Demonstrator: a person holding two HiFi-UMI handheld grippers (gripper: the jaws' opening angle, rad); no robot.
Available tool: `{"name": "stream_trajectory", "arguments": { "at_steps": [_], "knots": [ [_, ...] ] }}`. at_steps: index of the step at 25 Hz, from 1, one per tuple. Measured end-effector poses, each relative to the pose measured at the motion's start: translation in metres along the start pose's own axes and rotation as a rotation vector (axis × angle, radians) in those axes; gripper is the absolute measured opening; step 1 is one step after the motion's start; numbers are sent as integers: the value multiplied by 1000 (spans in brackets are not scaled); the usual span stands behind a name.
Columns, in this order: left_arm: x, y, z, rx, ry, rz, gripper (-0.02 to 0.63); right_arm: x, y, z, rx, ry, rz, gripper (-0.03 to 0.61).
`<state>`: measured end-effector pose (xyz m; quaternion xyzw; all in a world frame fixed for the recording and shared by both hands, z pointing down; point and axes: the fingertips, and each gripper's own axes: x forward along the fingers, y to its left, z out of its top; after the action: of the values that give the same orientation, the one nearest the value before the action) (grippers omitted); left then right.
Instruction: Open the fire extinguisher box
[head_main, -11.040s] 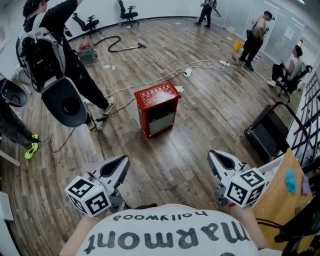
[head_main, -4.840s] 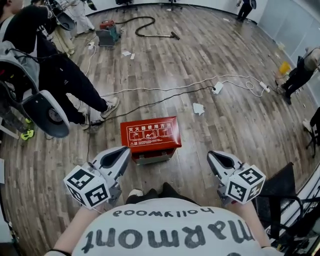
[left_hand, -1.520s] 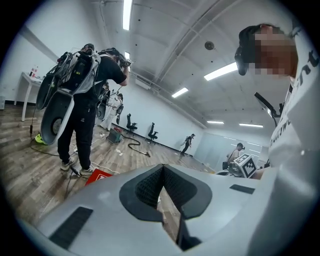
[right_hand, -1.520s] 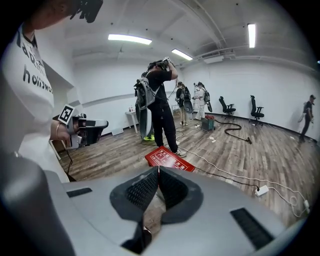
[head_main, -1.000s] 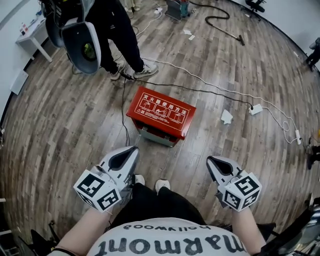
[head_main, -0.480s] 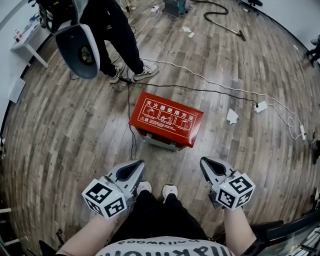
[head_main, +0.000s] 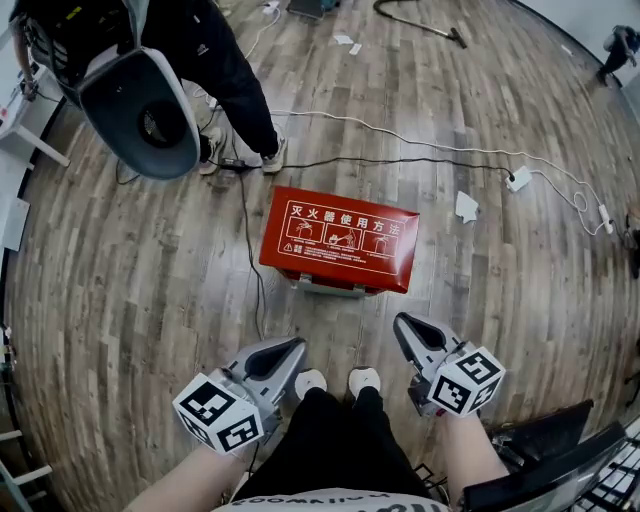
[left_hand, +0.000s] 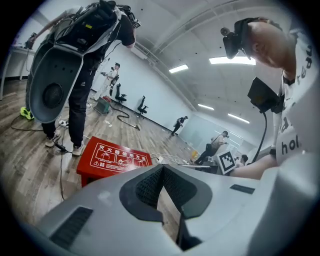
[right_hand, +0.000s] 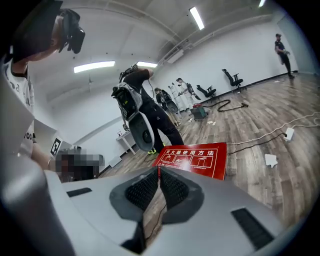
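Two grippers, the left gripper (head_main: 286, 350) and the right gripper (head_main: 407, 329), were held low, each with its jaws pressed together on nothing. At twelve o'clock, near them, one red fire extinguisher box (head_main: 340, 240) stood closed on the wooden floor (head_main: 120, 270), its contents hidden. One person (head_main: 215, 60) stood at ten o'clock beyond it.

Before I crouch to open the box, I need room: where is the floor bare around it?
Bare planks lie between the red box and your shoes, and right of it below the paper scrap. Crowded: cables behind it, one black cable along its left.
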<state>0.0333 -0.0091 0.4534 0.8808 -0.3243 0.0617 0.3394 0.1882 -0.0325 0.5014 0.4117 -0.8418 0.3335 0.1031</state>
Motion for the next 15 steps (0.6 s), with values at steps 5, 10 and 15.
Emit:
{"name": "stream_trajectory", "arguments": {
  "at_steps": [5,10,15],
  "knots": [
    [8,35,-19,13,38,-44,6,34,3,-27,60,-22,-3,11],
    [30,76,-37,-55,14,-30,6,71,-9,-52,120,-37,8,12],
    [43,106,-54,-109,-19,12,6,99,-28,-68,151,-83,16,25]
  ]
}}
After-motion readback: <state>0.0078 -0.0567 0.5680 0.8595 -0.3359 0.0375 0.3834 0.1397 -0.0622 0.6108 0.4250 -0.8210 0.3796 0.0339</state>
